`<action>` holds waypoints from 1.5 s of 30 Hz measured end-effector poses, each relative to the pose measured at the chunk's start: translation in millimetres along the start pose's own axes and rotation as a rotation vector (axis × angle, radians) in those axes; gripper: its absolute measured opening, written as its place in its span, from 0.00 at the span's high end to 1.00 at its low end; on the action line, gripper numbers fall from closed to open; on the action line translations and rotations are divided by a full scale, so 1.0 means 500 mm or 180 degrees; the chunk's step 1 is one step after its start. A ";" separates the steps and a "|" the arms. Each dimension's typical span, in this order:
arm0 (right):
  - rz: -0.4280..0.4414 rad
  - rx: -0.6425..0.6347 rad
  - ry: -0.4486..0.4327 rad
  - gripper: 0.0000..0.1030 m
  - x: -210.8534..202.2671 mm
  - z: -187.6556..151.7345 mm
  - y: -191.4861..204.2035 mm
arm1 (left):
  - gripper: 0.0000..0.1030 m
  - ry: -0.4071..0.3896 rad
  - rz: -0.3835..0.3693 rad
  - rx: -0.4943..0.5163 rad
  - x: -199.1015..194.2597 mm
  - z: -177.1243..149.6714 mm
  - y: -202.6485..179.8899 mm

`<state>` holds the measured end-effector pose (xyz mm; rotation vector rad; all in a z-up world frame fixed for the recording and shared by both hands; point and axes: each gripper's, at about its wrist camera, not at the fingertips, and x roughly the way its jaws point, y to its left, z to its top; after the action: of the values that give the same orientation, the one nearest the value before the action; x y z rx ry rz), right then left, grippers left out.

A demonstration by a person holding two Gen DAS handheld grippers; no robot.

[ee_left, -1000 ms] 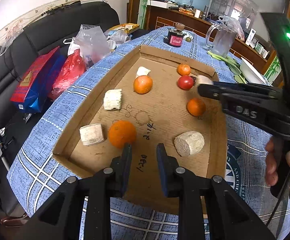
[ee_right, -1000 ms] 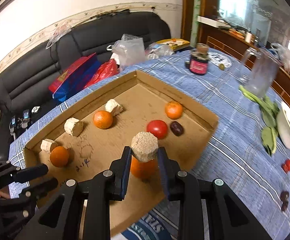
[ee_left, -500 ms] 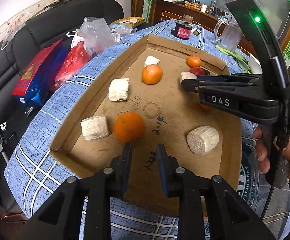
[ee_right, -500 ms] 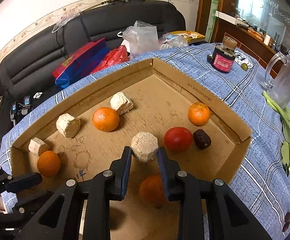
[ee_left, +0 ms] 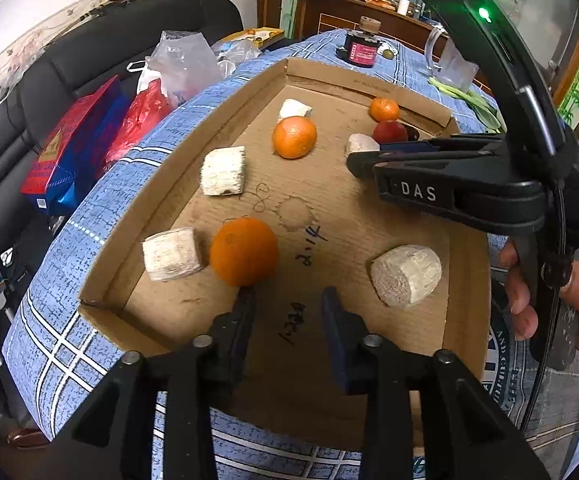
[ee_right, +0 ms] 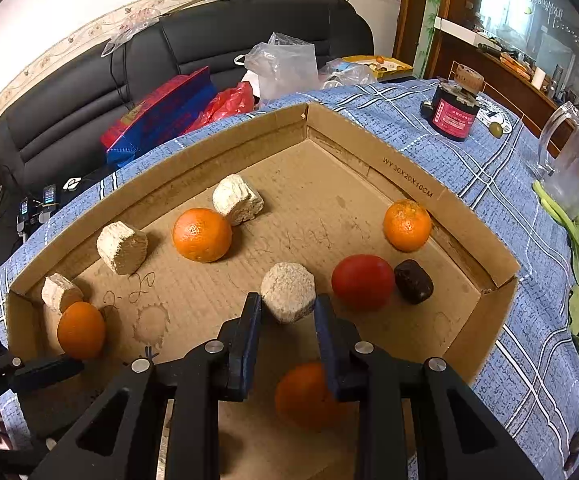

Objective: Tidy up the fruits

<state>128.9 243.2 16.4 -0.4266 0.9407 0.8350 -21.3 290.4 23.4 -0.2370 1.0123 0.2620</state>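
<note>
Worktop [ee_right: 441,148] under a blue plaid cloth carries everything, and most of it is taken up by a shallow cardboard tray [ee_right: 465,216] where the fruit and some pale, crumbly pressed blocks lie scattered. Across the tray floor sit several oranges, a red tomato-like fruit [ee_right: 363,282] with a dark date-like piece [ee_right: 413,282] just beside it, and blocks lying on their sides along the left wall. The relation the next move turns on, as I judge it, is on the left side: the nearest orange [ee_left: 244,251] lies just ahead of the left gripper [ee_left: 287,304] and off to its left, nearly touching the tip of the left finger and not centred in the gap, with a block [ee_left: 172,254] touching it on its far side. Being round, it has no long axis to line up with. The left hand is plainly the nearer one to it. That gripper's jaws have just been opening and now stand moderately apart with only bare cardboard between them. The right gripper [ee_right: 287,312] reaches in over the tray's middle, and its jaws are clamped on an octagonal block [ee_right: 288,297], end face toward the camera, held close to the red fruit; another orange [ee_right: 309,396] lies on the tray floor below and behind its fingers.
</note>
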 end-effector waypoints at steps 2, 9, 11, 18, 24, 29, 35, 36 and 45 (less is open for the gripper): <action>0.0003 0.0018 0.0014 0.70 -0.001 0.001 -0.003 | 0.60 0.0005 0.0010 0.0024 0.002 0.000 -0.005; -0.0067 0.0022 0.0000 0.69 -0.018 -0.005 -0.012 | 0.59 0.0000 0.0024 0.0020 -0.003 -0.001 -0.003; -0.0089 0.0037 -0.0001 0.68 -0.027 -0.008 -0.016 | 0.59 -0.0005 0.0020 0.0025 -0.008 -0.002 -0.001; -0.0136 0.0177 -0.0078 0.68 -0.081 -0.029 -0.027 | 0.57 -0.0098 0.0034 0.0052 -0.041 -0.009 0.005; -0.0216 0.0375 -0.0123 0.67 -0.139 -0.071 -0.040 | 0.48 -0.0219 0.0149 0.0041 -0.073 -0.014 0.002; -0.0315 0.0538 -0.0162 0.53 -0.197 -0.133 -0.053 | 0.44 -0.0325 0.0203 0.0053 -0.099 -0.018 -0.020; -0.0433 0.0768 -0.0233 0.53 -0.278 -0.223 -0.083 | 0.41 -0.0492 0.0163 0.0190 -0.130 -0.022 -0.088; -0.0462 0.0822 -0.0248 0.53 -0.293 -0.240 -0.090 | 0.40 -0.0506 0.0149 0.0207 -0.132 -0.022 -0.098; -0.0875 0.1246 -0.0369 0.35 -0.418 -0.396 -0.162 | 0.26 -0.0498 -0.0112 0.0546 -0.137 -0.026 -0.251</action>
<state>20.3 -27.2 83.1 -0.1597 0.8883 0.4074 -25.8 160.8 84.7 -0.0769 0.8694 0.1580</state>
